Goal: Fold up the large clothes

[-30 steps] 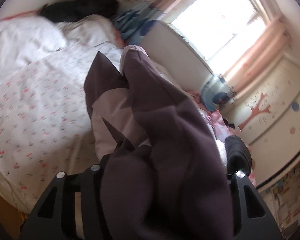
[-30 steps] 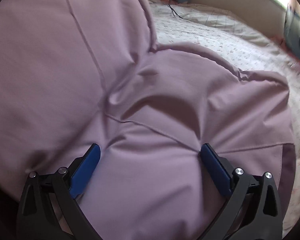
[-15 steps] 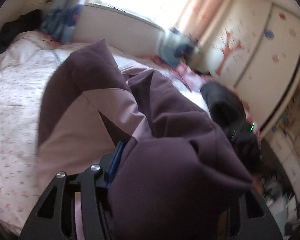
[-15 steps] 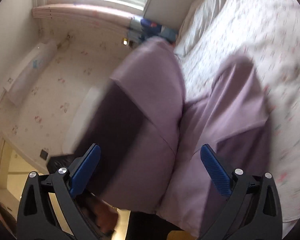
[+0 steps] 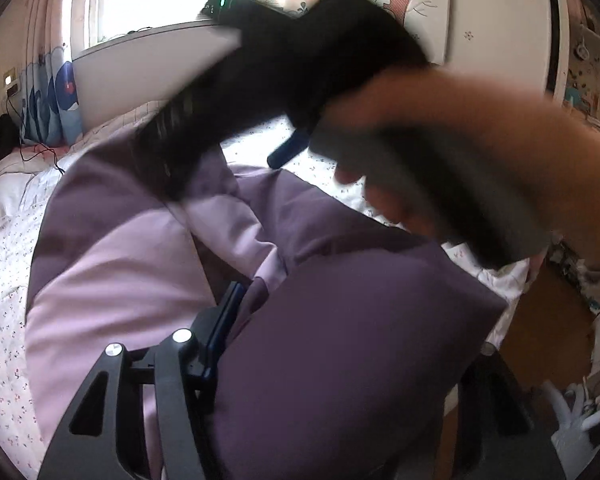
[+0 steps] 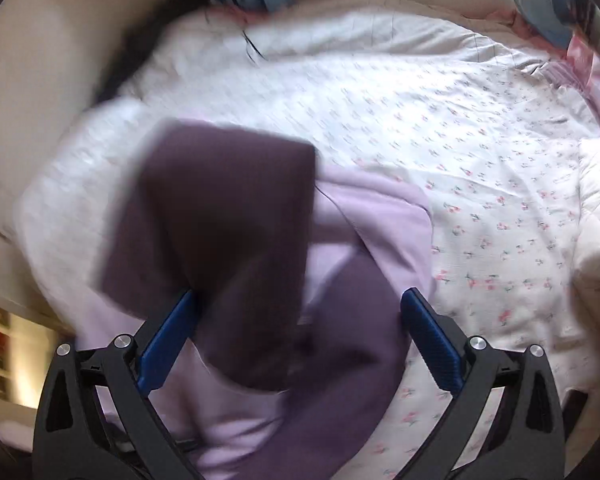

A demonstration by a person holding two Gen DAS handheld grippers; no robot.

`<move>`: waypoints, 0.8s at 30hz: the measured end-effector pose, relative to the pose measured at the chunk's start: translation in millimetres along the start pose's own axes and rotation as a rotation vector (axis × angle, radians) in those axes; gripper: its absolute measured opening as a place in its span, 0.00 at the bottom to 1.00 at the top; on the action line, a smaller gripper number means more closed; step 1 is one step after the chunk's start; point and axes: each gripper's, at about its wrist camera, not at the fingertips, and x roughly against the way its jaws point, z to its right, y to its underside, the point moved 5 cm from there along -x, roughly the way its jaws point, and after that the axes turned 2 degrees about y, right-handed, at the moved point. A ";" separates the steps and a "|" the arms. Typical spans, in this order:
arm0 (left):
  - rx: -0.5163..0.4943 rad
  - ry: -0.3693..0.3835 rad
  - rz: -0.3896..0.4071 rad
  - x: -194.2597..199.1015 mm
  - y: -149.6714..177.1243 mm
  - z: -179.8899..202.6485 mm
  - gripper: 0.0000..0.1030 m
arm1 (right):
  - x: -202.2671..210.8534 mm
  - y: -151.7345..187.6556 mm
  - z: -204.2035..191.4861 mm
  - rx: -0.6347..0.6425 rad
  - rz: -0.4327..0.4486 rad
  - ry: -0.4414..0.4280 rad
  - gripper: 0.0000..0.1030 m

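Purple cloth fills the left claw's (image 5: 340, 344) view: the garment (image 5: 140, 280), two-toned in pale lilac and deep plum, is bunched thick between its jaws, which are opening right now with the fabric between them, one blue pad (image 5: 226, 320) against the cloth while the other side is buried from sight. Beyond, the garment trails onto the flowered bedspread (image 5: 4, 264), so it is partly lifted and partly resting on the bed. Moving across, the person's hand (image 5: 440, 184) blurs past, carrying the right claw (image 6: 300, 336). That one stands wide, pads well apart, with a dark fold hanging between them and brushing the left pad (image 6: 168, 340); I'd call it ungripped. Progress, as I judge it: early to middle. The piece is doubled over loosely, lumpy and creased, no flat rectangle yet. Laying it out, squaring the edges and making the final folds all remain.
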 end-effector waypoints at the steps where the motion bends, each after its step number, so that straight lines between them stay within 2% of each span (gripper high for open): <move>1: -0.013 0.007 -0.017 3.3 3.7 -0.8 0.56 | -3.9 8.1 1.8 0.000 0.000 0.011 0.94; 4: -0.046 0.046 -0.059 21.1 13.1 -1.0 0.58 | -14.9 17.3 6.6 -0.021 0.018 0.009 0.94; 6: -0.040 0.108 -0.076 40.0 20.2 -1.2 0.58 | -16.6 22.5 15.6 -0.048 0.031 -0.004 0.94; 9: 0.053 0.233 -0.047 78.1 23.3 -24.1 0.58 | -25.1 23.4 36.9 -0.074 0.050 -0.041 0.94; 10: 0.099 0.247 -0.024 86.9 19.6 -36.1 0.59 | -26.9 27.1 41.4 -0.088 0.060 -0.064 0.94; 12: 0.178 0.223 0.015 93.9 5.3 -64.6 0.65 | -31.6 31.6 47.0 -0.103 0.078 -0.103 0.94; 15: 0.171 0.183 0.019 67.1 -21.5 -85.6 0.65 | -33.4 31.2 50.9 -0.100 0.061 -0.120 0.94; 18: 0.095 0.188 -0.111 10.9 -20.2 -75.9 0.65 | -23.3 23.2 52.3 -0.073 0.023 -0.081 0.94; 20: 0.040 0.152 -0.114 -4.6 -17.1 -61.3 0.65 | -2.9 10.4 52.4 -0.052 0.046 0.011 0.94; 21: 0.021 0.142 -0.114 -5.0 -17.3 -57.4 0.65 | 5.8 5.6 51.7 -0.048 0.068 0.028 0.94; 24: -0.003 0.126 -0.106 -5.1 -17.1 -53.1 0.65 | 22.6 -14.0 40.3 -0.085 0.119 -0.069 0.94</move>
